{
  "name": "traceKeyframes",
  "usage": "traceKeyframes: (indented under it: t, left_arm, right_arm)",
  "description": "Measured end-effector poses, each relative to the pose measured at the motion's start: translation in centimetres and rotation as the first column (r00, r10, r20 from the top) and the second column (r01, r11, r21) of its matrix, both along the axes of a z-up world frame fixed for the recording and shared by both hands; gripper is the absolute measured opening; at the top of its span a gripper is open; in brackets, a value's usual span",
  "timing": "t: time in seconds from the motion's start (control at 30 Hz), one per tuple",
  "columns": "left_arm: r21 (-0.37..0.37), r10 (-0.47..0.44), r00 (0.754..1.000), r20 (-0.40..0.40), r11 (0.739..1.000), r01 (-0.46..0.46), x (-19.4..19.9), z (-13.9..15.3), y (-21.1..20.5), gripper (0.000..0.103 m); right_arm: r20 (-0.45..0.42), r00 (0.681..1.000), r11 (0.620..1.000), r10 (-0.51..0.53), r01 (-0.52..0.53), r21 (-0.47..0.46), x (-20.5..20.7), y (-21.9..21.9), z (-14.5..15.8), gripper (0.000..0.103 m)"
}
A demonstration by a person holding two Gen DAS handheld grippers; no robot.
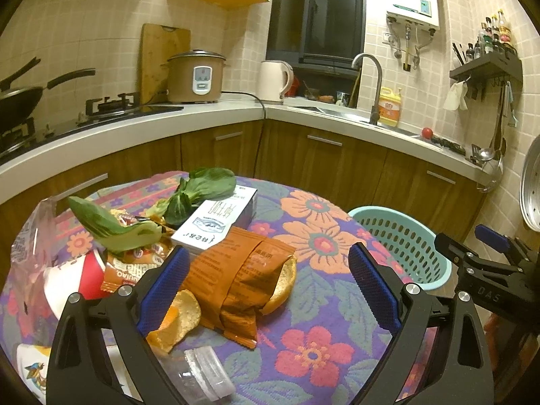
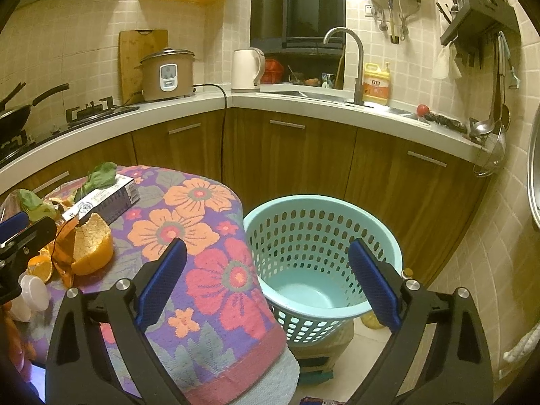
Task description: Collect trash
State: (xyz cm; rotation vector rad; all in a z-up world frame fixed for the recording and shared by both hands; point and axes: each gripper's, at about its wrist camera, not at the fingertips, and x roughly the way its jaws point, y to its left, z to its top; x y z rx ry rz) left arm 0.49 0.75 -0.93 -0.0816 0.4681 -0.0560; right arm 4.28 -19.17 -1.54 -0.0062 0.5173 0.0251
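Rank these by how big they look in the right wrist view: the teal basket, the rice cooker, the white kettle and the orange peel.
1. teal basket, clearly largest, though nearest.
2. rice cooker and orange peel: look alike; the peel is nearer, so unranked.
3. white kettle, slightly smaller.

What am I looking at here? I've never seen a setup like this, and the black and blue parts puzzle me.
They are two hand-held grippers, each carrying its own camera. The left gripper looks at a floral cloth strewn with trash: an orange wrapper, orange peel, green leaves, a white box. The right gripper looks toward an empty turquoise basket beside the table. Both jaws stand open; nothing is held.
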Motion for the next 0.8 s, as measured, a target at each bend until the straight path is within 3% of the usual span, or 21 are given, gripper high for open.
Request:
traceKeyframes:
  t: [0.8]
  left_arm:
    - [0.062,0.054,0.998,-0.008,0.997,-0.054,-1.4,1.3,-1.4,0.086]
  right_arm:
    - [0.025,0.995,0.995,0.094,-0.095,0.037,-1.1,-0.2,1.8,0.085]
